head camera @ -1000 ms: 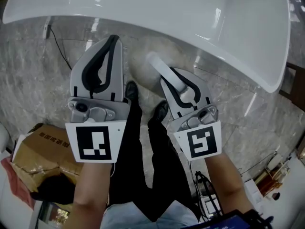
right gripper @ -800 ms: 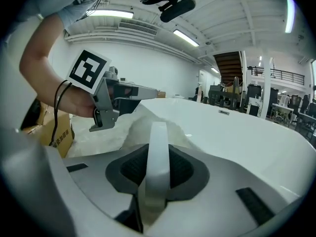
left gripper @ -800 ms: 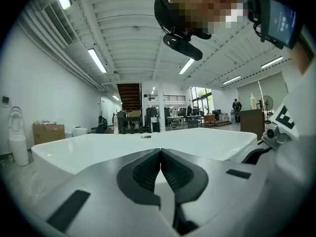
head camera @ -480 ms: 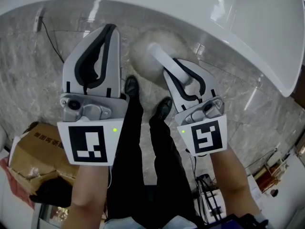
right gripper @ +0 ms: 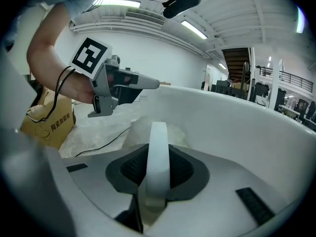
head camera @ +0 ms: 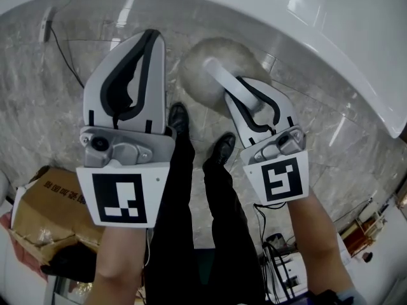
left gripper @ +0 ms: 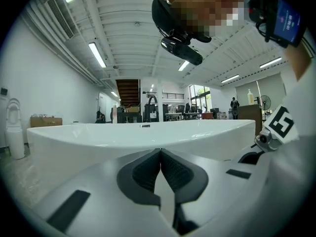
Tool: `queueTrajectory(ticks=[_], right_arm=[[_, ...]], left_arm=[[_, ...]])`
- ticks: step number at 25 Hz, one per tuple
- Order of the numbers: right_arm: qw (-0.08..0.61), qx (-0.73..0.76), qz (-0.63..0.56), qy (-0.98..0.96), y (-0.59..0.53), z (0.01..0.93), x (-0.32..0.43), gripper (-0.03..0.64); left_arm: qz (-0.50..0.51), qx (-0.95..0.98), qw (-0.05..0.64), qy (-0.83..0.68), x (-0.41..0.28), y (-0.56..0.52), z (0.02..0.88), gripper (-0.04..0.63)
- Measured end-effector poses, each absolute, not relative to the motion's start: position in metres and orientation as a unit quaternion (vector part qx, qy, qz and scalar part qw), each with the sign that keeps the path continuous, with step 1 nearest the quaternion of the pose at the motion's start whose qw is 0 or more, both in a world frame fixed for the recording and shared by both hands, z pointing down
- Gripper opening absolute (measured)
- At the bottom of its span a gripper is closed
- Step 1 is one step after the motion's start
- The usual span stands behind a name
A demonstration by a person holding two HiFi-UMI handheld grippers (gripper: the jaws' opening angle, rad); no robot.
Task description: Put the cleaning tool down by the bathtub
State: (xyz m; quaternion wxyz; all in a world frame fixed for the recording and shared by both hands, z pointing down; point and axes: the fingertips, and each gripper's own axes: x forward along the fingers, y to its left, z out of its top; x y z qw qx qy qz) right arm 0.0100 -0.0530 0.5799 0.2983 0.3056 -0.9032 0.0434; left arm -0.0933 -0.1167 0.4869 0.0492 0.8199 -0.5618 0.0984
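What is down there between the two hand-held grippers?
In the head view, the person's legs in black trousers and black shoes, on the marble floor, show between the left hand-held gripper and the right hand-held gripper.

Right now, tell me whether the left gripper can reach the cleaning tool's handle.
Probably yes: the left gripper, empty and shut, hangs beside it, and the handle is bare ahead of the right gripper.

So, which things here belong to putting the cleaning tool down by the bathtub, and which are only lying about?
Job: cleaning tool, its handle in the right gripper; bathtub.
Lying about: cardboard box; cable on the floor; left gripper, shut and empty.
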Motion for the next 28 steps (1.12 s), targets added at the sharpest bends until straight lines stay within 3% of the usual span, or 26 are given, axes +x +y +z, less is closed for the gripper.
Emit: queueTrajectory(ticks=[28], right_arm=[[0.325,0.265,0.031,-0.908,-0.073,0.712,0.001,0.101]], left_arm=[[0.125,0.823,0.05,-0.551,-0.102,-0.127,0.594,0.017]])
